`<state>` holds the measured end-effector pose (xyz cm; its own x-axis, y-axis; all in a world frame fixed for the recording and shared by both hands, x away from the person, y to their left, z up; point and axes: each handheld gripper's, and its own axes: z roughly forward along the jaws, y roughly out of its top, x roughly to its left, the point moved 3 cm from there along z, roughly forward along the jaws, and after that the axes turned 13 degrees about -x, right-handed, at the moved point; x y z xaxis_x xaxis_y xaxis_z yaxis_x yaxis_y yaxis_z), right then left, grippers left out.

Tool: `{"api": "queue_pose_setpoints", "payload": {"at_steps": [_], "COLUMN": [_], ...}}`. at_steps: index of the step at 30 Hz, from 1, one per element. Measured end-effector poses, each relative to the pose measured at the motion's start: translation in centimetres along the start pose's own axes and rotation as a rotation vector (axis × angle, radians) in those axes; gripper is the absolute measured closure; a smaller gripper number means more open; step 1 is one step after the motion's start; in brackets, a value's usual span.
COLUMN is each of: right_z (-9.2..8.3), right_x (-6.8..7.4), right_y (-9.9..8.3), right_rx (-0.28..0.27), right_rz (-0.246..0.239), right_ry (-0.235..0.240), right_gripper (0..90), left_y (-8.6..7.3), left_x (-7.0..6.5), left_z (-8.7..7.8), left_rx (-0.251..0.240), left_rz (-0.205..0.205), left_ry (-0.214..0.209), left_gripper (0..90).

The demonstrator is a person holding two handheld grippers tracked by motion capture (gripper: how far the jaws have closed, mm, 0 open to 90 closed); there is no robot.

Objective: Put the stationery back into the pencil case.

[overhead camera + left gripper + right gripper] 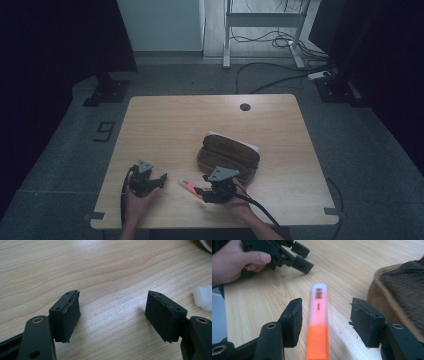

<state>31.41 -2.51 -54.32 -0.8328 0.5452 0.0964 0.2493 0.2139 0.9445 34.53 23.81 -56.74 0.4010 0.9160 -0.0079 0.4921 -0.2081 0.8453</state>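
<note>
An orange highlighter (318,322) with a pale translucent barrel lies flat on the wooden table (165,125); in the high view the highlighter (189,187) sits near the front edge. My right gripper (325,320) is open, its jaws on either side of the pen and apart from it. A brown furry pencil case (228,156) lies just beyond, and the case (402,297) borders the right jaw. My left gripper (112,315) stands open over bare wood, held by a hand (135,200). The pen's pale end (203,297) shows at that view's right edge.
A round cable hole (245,106) sits near the table's far edge. A white object (252,147) peeks out behind the case. Beyond the table stand a desk frame (262,20) and loose cables (280,75) on the floor.
</note>
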Motion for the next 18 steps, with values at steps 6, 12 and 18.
{"api": "queue_pose_setpoints", "payload": {"at_steps": [6,12,18], "right_z": [1.8,2.7,2.7], "right_x": [1.1,1.3,1.0], "right_y": [-0.6,-1.3,-1.5], "right_rx": [0.05,0.092,0.115], "right_rz": [-0.034,-0.044,-0.044], "right_ry": [0.01,-0.006,-0.025], "right_gripper": [45.6,49.7,53.0], "left_y": [0.0,0.0,0.0], "left_x": [0.0,0.0,0.0], "left_z": [0.0,0.0,0.0], "left_rx": [0.002,0.001,0.0], "left_rz": [0.003,0.002,0.0], "left_ry": [-0.001,-0.001,0.0], "left_gripper": [27.5,27.5,27.5]}}
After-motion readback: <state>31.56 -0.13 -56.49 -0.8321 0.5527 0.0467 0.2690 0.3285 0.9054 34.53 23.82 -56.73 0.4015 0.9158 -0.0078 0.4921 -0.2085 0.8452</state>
